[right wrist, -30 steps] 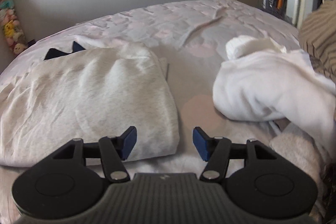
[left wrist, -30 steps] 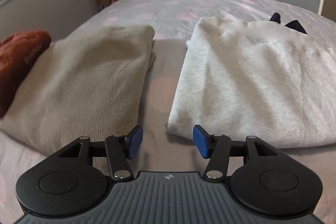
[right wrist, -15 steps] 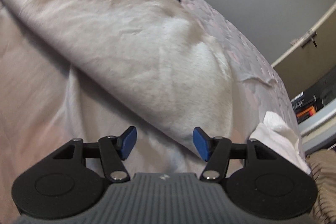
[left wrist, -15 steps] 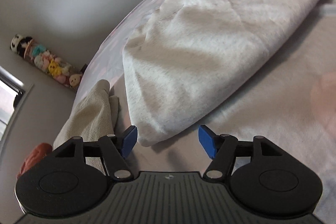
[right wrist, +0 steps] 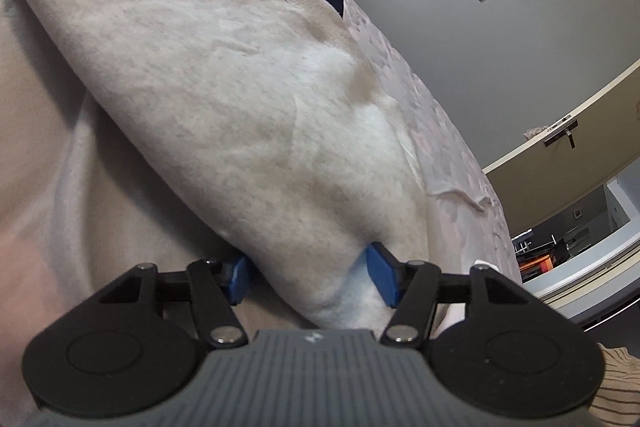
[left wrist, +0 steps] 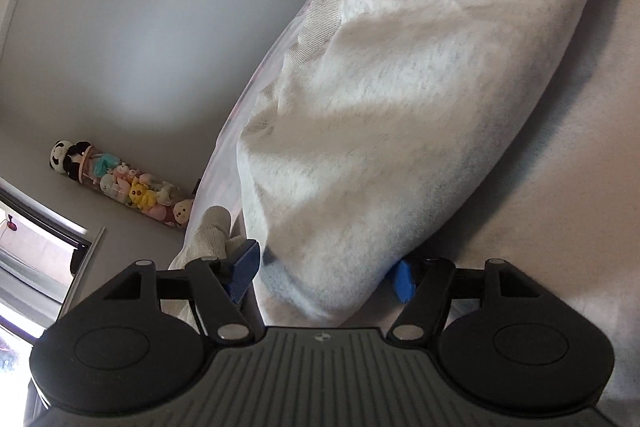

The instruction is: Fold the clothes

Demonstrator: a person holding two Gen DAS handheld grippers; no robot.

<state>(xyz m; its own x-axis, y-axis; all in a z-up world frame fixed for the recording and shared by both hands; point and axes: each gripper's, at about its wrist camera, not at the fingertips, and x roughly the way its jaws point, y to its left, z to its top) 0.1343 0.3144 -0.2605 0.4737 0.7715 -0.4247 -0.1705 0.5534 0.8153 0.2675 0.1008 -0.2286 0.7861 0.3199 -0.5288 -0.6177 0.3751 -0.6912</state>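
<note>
The folded pale grey sweatshirt (left wrist: pixel 400 115) lies on the bed (left wrist: pixel 560 227), its thick near edge pushed in between the jaws of both tools — one corner each, which looks like the set-up for lifting that edge and doubling the bundle over. The left gripper (left wrist: pixel 324 277) is rolled on its side so one blue pad sits under the cloth and the other beside it; its jaws stand wide and do not press yet. The right gripper (right wrist: pixel 310 277) is rolled the other way, and its jaws are closing on the opposite corner, the right-hand pad already touching the fabric. A beige folded garment (left wrist: pixel 208 235) lies just beyond the left corner, kept apart as finished work. Dark cloth tips (right wrist: pixel 332 1) peek out past the far edge.
</note>
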